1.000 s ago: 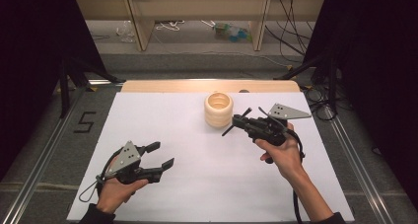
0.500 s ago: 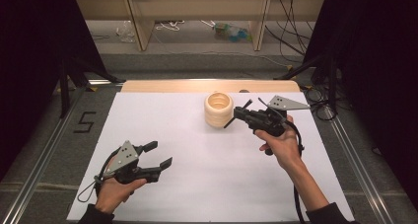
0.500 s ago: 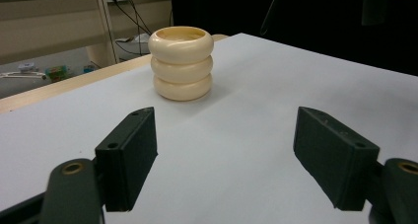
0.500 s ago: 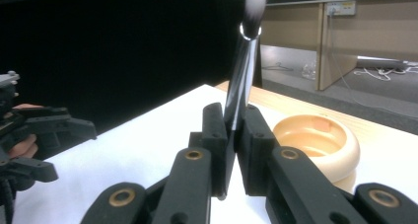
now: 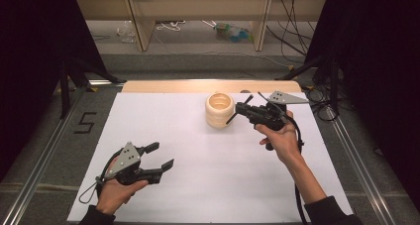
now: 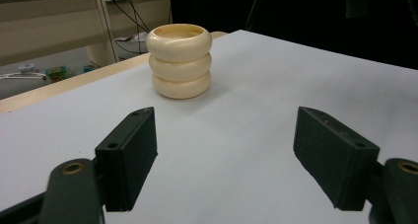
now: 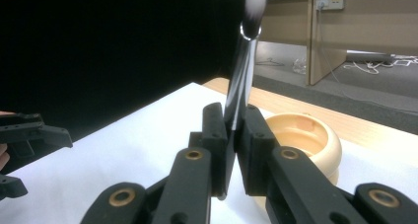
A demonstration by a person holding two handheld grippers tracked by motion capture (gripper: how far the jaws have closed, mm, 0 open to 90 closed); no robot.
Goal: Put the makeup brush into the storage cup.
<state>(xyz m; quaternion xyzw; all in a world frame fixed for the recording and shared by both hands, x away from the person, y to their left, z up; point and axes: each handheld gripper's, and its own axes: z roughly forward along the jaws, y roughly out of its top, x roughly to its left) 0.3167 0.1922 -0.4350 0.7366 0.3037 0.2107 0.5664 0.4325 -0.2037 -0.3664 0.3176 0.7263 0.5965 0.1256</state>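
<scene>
The brush [image 7: 244,76] (thin, dark-handled) is clamped in the right gripper [image 5: 241,111] beside the ribbed holder [image 5: 219,109]; likely next: lower it inside. Left gripper [image 5: 159,158] rests open.

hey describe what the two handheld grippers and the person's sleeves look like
Both the left gripper and the right gripper are black, with pistol-style bodies, flat rectangular jaw pads and brass-coloured pivot pins. Each carries a grey three-cornered plate dotted with small holes, and a black cable trails from each. The person's sleeves are dark.
</scene>
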